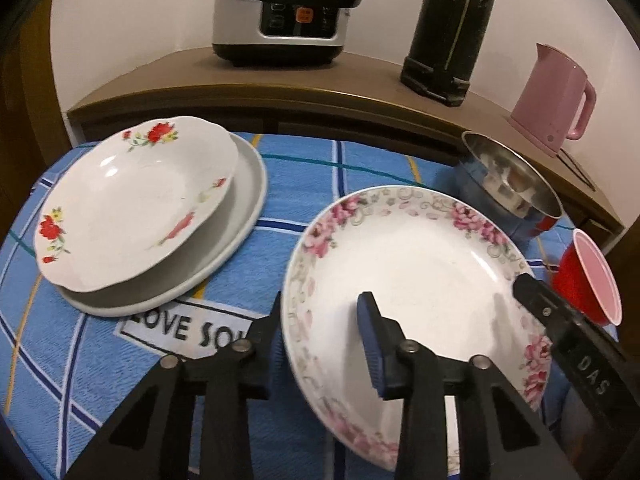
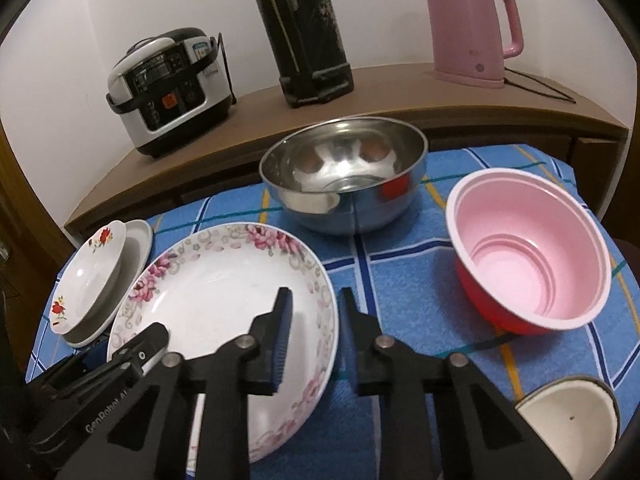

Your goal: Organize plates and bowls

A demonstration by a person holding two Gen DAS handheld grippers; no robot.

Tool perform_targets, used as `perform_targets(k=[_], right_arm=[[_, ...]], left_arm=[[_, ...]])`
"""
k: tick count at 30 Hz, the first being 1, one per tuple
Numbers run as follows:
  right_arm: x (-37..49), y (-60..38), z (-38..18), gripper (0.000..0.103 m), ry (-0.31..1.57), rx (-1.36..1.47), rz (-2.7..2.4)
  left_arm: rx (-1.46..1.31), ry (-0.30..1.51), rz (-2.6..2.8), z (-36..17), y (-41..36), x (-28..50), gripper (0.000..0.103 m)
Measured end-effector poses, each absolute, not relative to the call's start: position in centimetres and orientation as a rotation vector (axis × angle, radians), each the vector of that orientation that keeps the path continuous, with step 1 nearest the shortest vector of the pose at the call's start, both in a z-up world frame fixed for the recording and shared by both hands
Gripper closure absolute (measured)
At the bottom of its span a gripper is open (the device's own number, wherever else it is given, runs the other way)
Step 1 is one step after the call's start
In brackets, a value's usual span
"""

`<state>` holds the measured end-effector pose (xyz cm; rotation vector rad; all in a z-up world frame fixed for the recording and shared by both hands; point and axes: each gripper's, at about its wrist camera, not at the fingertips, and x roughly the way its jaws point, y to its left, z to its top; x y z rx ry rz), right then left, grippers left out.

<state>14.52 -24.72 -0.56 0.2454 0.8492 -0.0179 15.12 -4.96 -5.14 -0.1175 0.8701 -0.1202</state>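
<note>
Pink-flowered plate (image 1: 404, 280) tilted — left gripper (image 1: 320, 344) and right gripper (image 2: 314, 340) each straddle its rim, unclenched.

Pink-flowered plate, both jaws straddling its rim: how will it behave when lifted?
The pink-flowered plate looks like glazed ceramic: probably rigid, fairly heavy and chippable. Its glossy surface may be slippery, so the left gripper and right gripper, each astride an opposite rim edge, could slide. Lifted unevenly, it would likely tilt.
</note>
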Motion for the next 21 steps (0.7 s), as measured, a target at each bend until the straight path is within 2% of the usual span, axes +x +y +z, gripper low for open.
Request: perform_targets(k=[21], right_arm=[[15.28, -24.32, -1.11, 0.081, 0.898, 0.2, -0.032]], left_arm=[[-0.135, 0.872, -0.13, -5.16, -4.75, 15.59, 0.066]])
